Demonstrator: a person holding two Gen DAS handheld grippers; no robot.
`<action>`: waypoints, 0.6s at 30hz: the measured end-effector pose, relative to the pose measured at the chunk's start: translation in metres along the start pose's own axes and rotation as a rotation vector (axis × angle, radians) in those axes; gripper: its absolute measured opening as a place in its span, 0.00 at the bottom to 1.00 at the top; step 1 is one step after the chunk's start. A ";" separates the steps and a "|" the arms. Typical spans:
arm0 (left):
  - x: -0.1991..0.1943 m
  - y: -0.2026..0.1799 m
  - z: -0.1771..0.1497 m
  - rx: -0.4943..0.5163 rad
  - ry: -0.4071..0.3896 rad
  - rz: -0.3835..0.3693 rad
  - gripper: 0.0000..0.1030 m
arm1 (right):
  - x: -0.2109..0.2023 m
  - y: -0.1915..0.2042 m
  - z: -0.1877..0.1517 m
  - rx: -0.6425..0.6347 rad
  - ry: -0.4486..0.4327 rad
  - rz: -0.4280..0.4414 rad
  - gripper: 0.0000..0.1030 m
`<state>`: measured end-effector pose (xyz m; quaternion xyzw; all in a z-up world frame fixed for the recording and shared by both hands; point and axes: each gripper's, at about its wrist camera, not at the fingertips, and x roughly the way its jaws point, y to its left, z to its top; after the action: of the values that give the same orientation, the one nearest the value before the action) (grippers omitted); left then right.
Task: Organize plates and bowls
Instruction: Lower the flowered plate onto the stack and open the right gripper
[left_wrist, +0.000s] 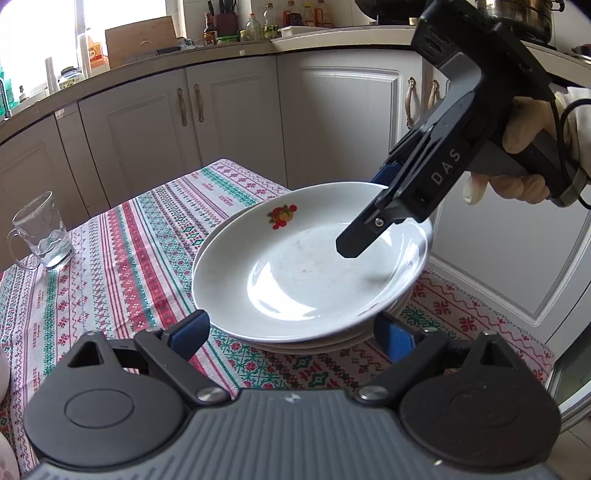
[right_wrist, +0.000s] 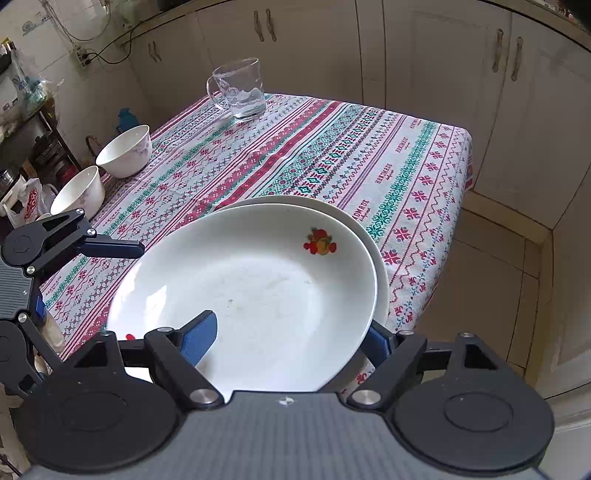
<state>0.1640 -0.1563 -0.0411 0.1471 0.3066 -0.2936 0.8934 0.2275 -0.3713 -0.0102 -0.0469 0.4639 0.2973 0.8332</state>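
A white plate with a fruit print (left_wrist: 295, 273) lies on top of a stack of white plates (left_wrist: 314, 343) on the patterned tablecloth; it also shows in the right wrist view (right_wrist: 258, 288). My right gripper (right_wrist: 291, 339) is open, with one finger over the top plate's rim and the other under it; from the left wrist view it (left_wrist: 369, 221) reaches in from the right. My left gripper (left_wrist: 295, 332) is open and empty just in front of the stack. Two white bowls (right_wrist: 127, 151) (right_wrist: 79, 192) stand at the table's left edge.
A glass mug (left_wrist: 42, 232) (right_wrist: 240, 90) stands at the far side of the table. White kitchen cabinets (left_wrist: 240, 122) and a cluttered countertop (left_wrist: 236, 40) lie beyond. The table edge drops to a tiled floor (right_wrist: 491, 295) on the right.
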 end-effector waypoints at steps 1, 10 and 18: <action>0.001 0.000 0.000 -0.001 0.002 0.000 0.93 | -0.001 0.000 -0.001 0.001 -0.001 -0.001 0.84; 0.001 0.004 -0.002 -0.016 0.006 -0.020 0.93 | -0.005 0.007 -0.005 -0.008 -0.002 -0.038 0.85; 0.002 0.008 -0.004 -0.035 0.013 -0.037 0.93 | -0.006 0.016 -0.007 -0.024 0.011 -0.086 0.86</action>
<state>0.1683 -0.1489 -0.0445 0.1273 0.3200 -0.3038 0.8883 0.2117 -0.3634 -0.0067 -0.0784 0.4627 0.2663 0.8420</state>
